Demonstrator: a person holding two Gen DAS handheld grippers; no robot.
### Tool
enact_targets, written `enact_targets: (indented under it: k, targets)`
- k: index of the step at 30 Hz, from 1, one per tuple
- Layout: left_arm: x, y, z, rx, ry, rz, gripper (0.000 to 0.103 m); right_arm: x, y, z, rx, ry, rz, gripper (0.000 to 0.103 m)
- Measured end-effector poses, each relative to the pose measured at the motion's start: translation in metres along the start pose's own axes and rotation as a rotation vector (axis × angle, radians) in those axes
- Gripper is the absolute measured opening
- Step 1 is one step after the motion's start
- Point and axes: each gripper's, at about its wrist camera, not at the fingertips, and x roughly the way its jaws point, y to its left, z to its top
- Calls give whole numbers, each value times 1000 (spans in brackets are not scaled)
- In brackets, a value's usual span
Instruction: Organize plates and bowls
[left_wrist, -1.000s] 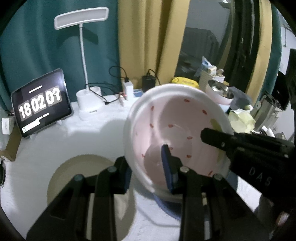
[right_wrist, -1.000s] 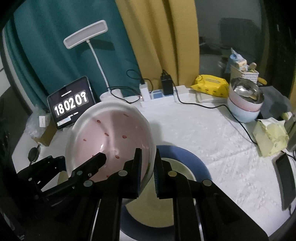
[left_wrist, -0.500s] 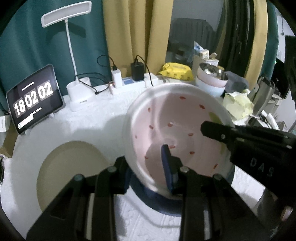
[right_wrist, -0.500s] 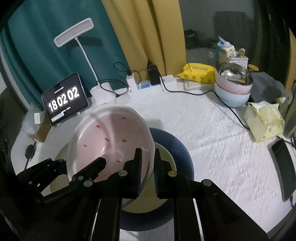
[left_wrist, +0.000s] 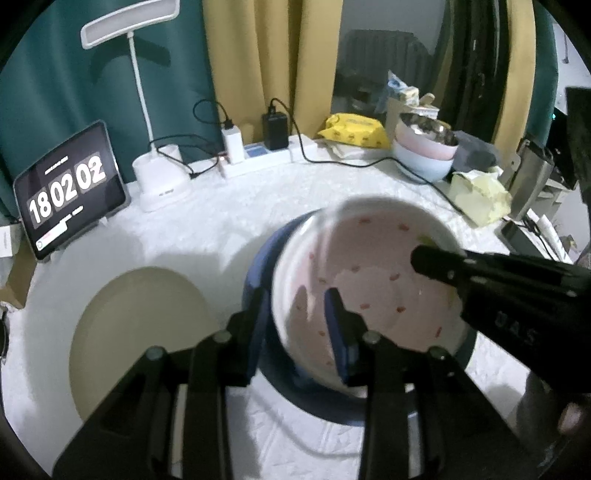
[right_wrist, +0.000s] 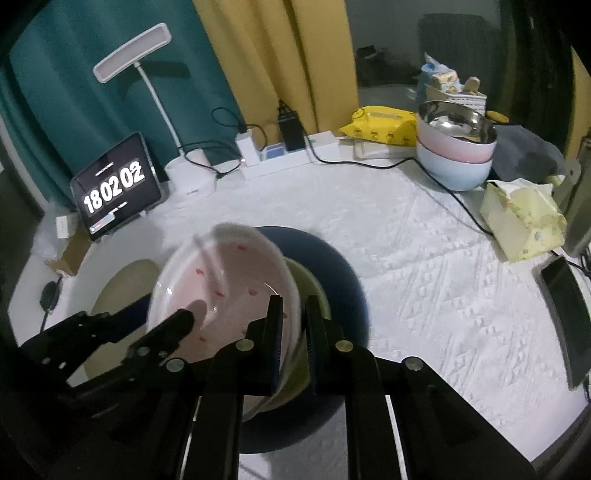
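Over the dark blue plate (right_wrist: 343, 280) I hold the pink bowl (left_wrist: 373, 288) tilted, mouth toward me; my left gripper (left_wrist: 295, 325), jaws opening, straddles its near rim, my right gripper (right_wrist: 295, 328) pinches the opposite rim.

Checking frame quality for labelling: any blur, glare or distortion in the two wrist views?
Left wrist: pink bowl rim smeared by motion blur, tablet clock digits sharp, strong fisheye bend, black corners. Right wrist: bowl rim ghosted, a glare streak across its inside, steel bowl shows reflections, tablecloth texture crisp. Both dim, with soft shadows.
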Motion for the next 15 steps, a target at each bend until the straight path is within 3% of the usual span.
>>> enact_targets:
  k: [15]
  targets:
    - [-6, 3, 0, -3, -7, -3, 33, 1, -11, -2, 24, 12, -10, 13]
